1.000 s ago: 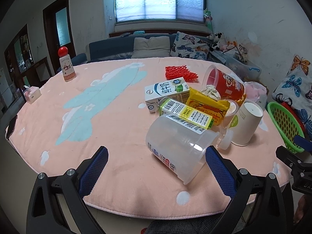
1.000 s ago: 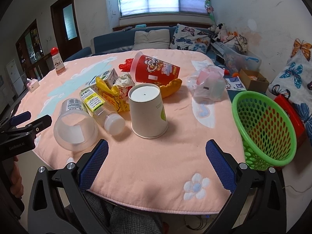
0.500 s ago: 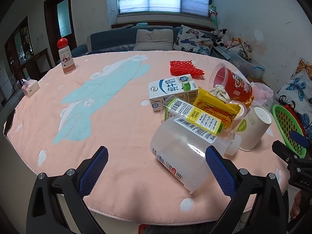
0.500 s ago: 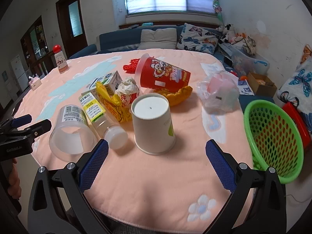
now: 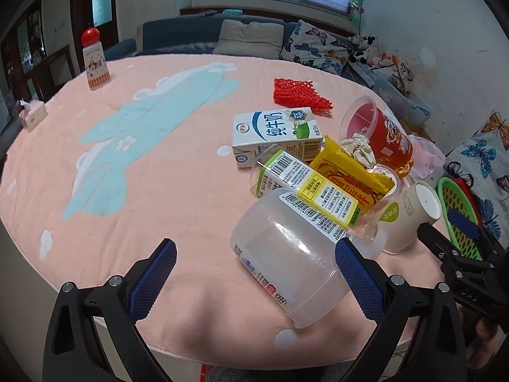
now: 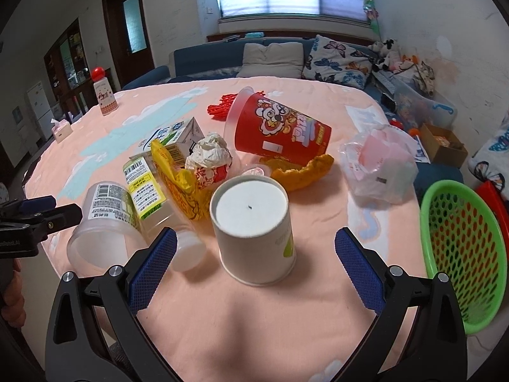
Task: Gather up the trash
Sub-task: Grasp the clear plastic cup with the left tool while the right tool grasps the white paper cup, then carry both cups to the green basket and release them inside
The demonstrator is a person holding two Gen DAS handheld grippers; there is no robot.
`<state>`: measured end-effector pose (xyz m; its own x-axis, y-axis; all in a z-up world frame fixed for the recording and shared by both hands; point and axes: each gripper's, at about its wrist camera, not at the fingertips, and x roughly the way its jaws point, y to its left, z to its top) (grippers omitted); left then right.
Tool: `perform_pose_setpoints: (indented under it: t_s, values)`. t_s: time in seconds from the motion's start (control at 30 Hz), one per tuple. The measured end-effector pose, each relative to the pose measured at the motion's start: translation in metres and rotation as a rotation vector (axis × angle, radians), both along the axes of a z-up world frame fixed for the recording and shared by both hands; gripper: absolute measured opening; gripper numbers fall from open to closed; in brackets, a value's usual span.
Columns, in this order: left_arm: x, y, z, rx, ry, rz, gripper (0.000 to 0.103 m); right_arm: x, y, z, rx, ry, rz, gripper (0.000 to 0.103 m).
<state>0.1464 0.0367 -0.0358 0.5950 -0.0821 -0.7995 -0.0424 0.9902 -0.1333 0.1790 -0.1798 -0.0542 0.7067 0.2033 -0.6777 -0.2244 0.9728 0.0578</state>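
Observation:
A heap of trash lies on the pink tablecloth: a clear plastic cup (image 5: 288, 256) on its side, a labelled bottle (image 5: 310, 191), a yellow wrapper (image 5: 350, 175), a milk carton (image 5: 275, 135), a red noodle cup (image 6: 280, 133), crumpled paper (image 6: 210, 151) and an upturned paper cup (image 6: 254, 230). My left gripper (image 5: 254, 281) is open, its right finger beside the clear cup. In front of the paper cup my right gripper (image 6: 254, 265) stands open and holds nothing. The green basket (image 6: 461, 248) sits at the table's right edge.
A red net (image 5: 299, 95) and a plastic bag (image 6: 378, 167) lie near the heap. A red-capped bottle (image 5: 94, 60) and a tissue box (image 5: 31, 116) stand at the far left. The round table's edge (image 5: 191, 353) is close below both grippers. A sofa with cushions stands behind.
Both grippers have moved forward over the table, toward the heap. The clear cup and the paper cup appear larger and closer. Nothing was taken hold of.

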Motion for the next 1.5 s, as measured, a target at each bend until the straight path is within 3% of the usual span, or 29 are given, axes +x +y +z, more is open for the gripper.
perform_pose_setpoints:
  t_s: [0.3, 0.43, 0.67, 0.93, 1.07, 1.33, 1.5]
  values:
    - [0.019, 0.012, -0.014, -0.218, 0.124, 0.036, 0.097, 0.018, 0.0, -0.006, 0.004, 0.016, 0.032, 0.091]
    - [0.029, 0.014, -0.03, -0.327, 0.2, 0.049, 0.097, 0.025, -0.002, -0.009, 0.014, 0.025, 0.039, 0.081]
    - [0.041, 0.008, -0.045, -0.414, 0.259, 0.05, 0.097, 0.027, -0.003, -0.014, 0.043, 0.048, 0.048, 0.061]
    - [0.048, 0.008, -0.059, -0.498, 0.293, 0.051, 0.095, 0.019, -0.006, -0.011, 0.053, 0.036, 0.043, 0.061]
    - [0.051, 0.013, -0.072, -0.59, 0.322, 0.064, 0.09, 0.012, -0.008, -0.008, 0.056, 0.03, 0.035, 0.061]
    - [0.038, 0.014, -0.058, -0.58, 0.274, 0.001, 0.088, -0.007, -0.018, 0.004, 0.057, 0.0, 0.008, 0.061]
    - [0.026, 0.01, -0.031, -0.547, 0.204, -0.062, 0.088, -0.017, -0.033, 0.01, 0.056, -0.016, -0.027, 0.061]
